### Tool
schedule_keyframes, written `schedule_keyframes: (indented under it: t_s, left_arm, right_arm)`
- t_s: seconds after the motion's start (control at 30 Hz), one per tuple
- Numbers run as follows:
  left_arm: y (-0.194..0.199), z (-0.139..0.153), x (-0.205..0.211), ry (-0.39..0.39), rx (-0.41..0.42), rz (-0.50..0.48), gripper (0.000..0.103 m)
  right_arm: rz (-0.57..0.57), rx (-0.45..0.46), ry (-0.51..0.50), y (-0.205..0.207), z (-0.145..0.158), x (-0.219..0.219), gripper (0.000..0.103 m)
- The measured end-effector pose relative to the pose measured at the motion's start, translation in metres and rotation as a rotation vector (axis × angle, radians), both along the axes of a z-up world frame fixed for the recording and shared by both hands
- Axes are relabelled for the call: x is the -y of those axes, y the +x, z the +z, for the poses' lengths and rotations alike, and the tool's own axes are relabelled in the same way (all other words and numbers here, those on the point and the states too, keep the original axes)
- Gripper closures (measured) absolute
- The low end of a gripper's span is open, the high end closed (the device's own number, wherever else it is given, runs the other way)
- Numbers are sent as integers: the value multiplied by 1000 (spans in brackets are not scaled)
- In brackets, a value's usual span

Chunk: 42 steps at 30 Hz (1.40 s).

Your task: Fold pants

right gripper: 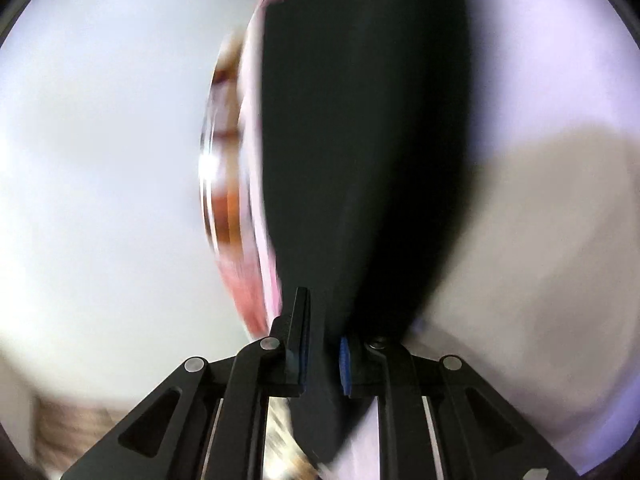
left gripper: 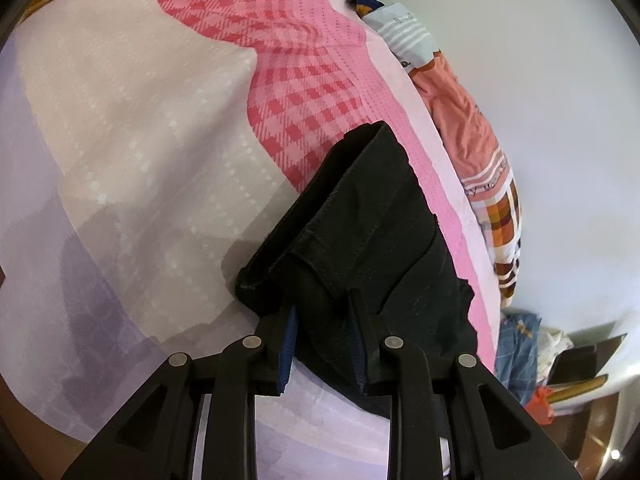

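- Jaws of the left gripper (left gripper: 324,336) are clamped on a thick bundle of the black pants (left gripper: 360,232), blue pads biting into the cloth on both sides near a stitched hem or waistband edge.
- Right gripper (right gripper: 326,356) has black cloth of the same pants (right gripper: 360,140) running between its narrowly parted jaws; the view is smeared by motion, so whether the pads press the cloth I cannot tell.
- Pants lie partly folded on the bed, their far end resting on the pink checked bedsheet (left gripper: 280,80), the near end lifted in the left grip.
- Fabric looks like a medium-weight woven cloth: soft and limp, and it should drape and sag wherever unsupported, yet it is stacked thick enough to hold a crease. Not fragile, and not slippery against ribbed pads.
- Best holds, I judge, are the seamed edges and the corners of the folded layers, where stitching stiffens the cloth and all layers can be caught together; a pinch mid-panel would likely take only the top layer.
- Farther off, a pile of other clothes (left gripper: 464,120) lies along the bed's far edge, just beside the pants, so a wide swing could snag it.
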<state>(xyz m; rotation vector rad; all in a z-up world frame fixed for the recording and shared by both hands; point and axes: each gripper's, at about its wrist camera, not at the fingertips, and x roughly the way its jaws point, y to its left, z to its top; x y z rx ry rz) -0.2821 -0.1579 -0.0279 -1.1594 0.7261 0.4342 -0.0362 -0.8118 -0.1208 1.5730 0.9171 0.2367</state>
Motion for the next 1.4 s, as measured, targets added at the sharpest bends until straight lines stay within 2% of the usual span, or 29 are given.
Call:
schedule_keyframes:
  t_s: [0.07, 0.17, 0.27, 0.37, 0.43, 0.47, 0.57, 0.6, 0.63, 0.7, 0.77, 0.83, 0.87, 0.9, 0.93, 1.0, 1.07, 1.13, 1.2, 1.23, 1.33, 1.4]
  left_arm:
    - [1, 0, 0, 0, -3, -1, 77]
    - [3, 0, 0, 0, -10, -2, 77]
    - [4, 2, 1, 11, -19, -10, 77]
    - [5, 2, 0, 15, -19, -15, 76]
    - [6, 2, 1, 16, -20, -15, 74]
    - [7, 2, 1, 23, -27, -23, 74]
    - [9, 1, 1, 36, -36, -34, 73]
    - [10, 1, 2, 38, -38, -36, 72]
    - [11, 2, 2, 41, -40, -39, 72]
    - [10, 1, 2, 40, -36, -39, 71]
    - [11, 0, 1, 35, -34, -40, 71]
    - [10, 0, 1, 29, -31, -39, 71]
    - [10, -1, 1, 26, -31, -41, 71]
    - [10, -1, 1, 23, -31, -41, 70]
    - [11, -1, 0, 20, -32, -40, 70]
    - [11, 0, 0, 19, -38, -40, 69]
    - [13, 1, 0, 26, -47, -42, 68]
    - [14, 2, 0, 36, -55, -43, 68]
    - [14, 2, 1, 39, -59, -36, 67]
    - [14, 2, 2, 39, -62, -31, 67]
    - [16, 4, 3, 46, -82, -24, 67]
    - [18, 5, 3, 55, -97, -27, 66]
  right_arm:
    - [-46, -26, -51, 2, 0, 28, 99]
    - [3, -26, -212, 16, 21, 45, 99]
    - [39, -6, -273, 26, 32, 49, 99]
    - [80, 58, -345, 31, 53, 47, 99]
    - [117, 132, -455, 34, 77, 41, 100]
    - [134, 131, -496, 35, 79, 39, 100]
    - [134, 6, -462, 36, 45, 48, 100]
    - [110, -3, -405, 32, 33, 55, 101]
    - [103, -3, -381, 27, 28, 61, 102]
    - [97, -3, -414, 30, 34, 62, 101]
    - [66, -43, -401, 26, 34, 71, 97]
    - [44, -74, -460, 24, 44, 79, 95]
    - [52, -66, -555, 26, 58, 81, 92]
    - [78, -19, -632, 33, 74, 80, 92]
    - [109, 30, -652, 44, 84, 78, 92]
    - [204, 95, -656, 74, 95, 72, 90]
    - [273, 138, -677, 108, 97, 69, 78]
    - [309, 154, -634, 131, 90, 73, 73]
    - [358, 130, -608, 155, 78, 71, 69]
    - [373, 116, -600, 159, 73, 70, 65]
    - [439, 71, -508, 167, 58, 58, 64]
    - [493, 140, -457, 162, 63, 45, 60]
